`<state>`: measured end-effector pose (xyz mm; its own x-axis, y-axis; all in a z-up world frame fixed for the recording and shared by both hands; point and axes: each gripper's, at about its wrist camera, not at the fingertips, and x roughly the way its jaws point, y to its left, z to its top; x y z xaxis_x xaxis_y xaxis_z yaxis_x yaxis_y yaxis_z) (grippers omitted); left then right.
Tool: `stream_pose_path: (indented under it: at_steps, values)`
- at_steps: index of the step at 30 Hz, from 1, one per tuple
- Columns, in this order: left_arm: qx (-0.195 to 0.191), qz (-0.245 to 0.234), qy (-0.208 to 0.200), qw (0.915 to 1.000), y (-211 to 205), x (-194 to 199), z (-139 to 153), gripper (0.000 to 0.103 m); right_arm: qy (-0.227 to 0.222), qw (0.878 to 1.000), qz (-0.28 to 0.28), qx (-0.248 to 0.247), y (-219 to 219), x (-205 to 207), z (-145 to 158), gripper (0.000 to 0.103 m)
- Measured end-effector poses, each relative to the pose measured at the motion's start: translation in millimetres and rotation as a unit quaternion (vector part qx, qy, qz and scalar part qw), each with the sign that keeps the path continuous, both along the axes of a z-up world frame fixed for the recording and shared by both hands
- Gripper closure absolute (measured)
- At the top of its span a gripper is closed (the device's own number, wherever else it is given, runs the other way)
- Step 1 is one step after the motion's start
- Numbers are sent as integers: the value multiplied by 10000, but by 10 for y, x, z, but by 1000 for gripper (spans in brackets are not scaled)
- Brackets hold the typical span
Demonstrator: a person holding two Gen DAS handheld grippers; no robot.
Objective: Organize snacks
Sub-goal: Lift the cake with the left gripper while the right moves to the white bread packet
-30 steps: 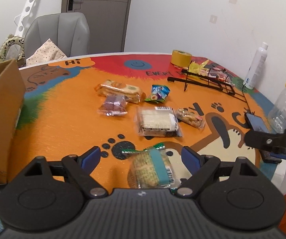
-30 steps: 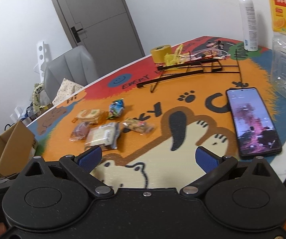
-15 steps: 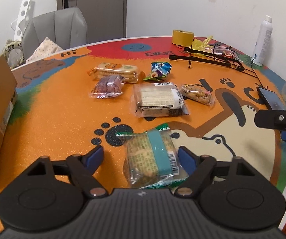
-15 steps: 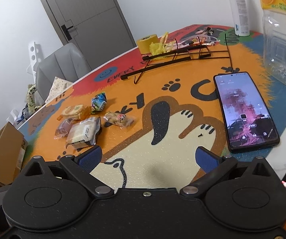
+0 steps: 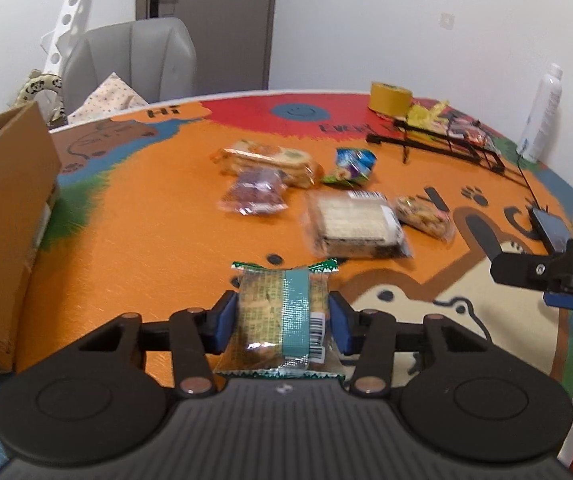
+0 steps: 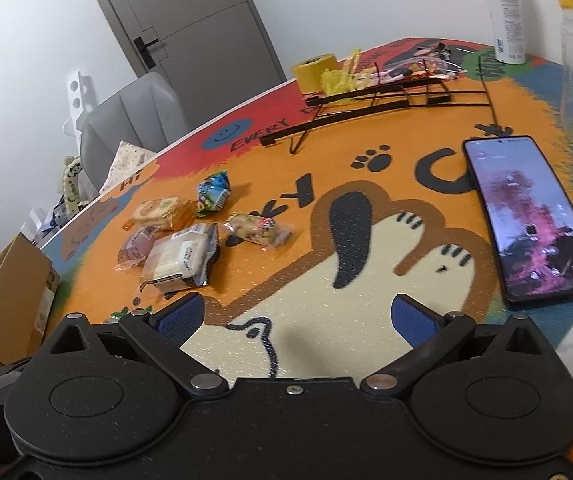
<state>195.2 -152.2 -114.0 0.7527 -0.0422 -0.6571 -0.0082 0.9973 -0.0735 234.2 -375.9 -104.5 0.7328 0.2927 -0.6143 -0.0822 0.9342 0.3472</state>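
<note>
The left gripper point(image 5: 282, 316) sits low in the centre of its own view, and its jaws have just been closing: the blue pads point(image 5: 224, 316) now press on both sides of the green-banded cracker packet point(image 5: 282, 312), clamped on it against the orange table mat point(image 5: 126, 264). The packet's crimped green end pokes up just above the pads.

Further up the frame the loose snacks lie together. A long biscuit pack point(image 5: 268, 158) lies at the top, with a purple-filled wrapper point(image 5: 254, 196) just below it and touching. To the right is a small blue pouch point(image 5: 352, 164), and below that a big white wafer pack point(image 5: 354, 224) with a small mixed-nut bar point(image 5: 426, 216) just beside it on the right.

A cardboard box point(image 5: 6, 216) fills the left edge. In the upper right a black wire rack point(image 5: 438, 140) lies on the mat, with a yellow tape roll point(image 5: 390, 98) behind it.

Over in the right wrist view, the right gripper point(image 6: 298, 316) hangs at the bottom of the frame, fingers spread wide with nothing between them, only the cream dog drawing below. A phone point(image 6: 526, 216) with a lit screen lies at the right.
</note>
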Motion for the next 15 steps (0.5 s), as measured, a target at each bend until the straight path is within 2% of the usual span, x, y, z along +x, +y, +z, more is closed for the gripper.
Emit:
stream_pose_path:
  at_steps: [15]
  values:
    - [-102, 327, -442, 9984, 409, 46, 285, 56, -123, 9992, 386, -4, 454, 194, 96, 0]
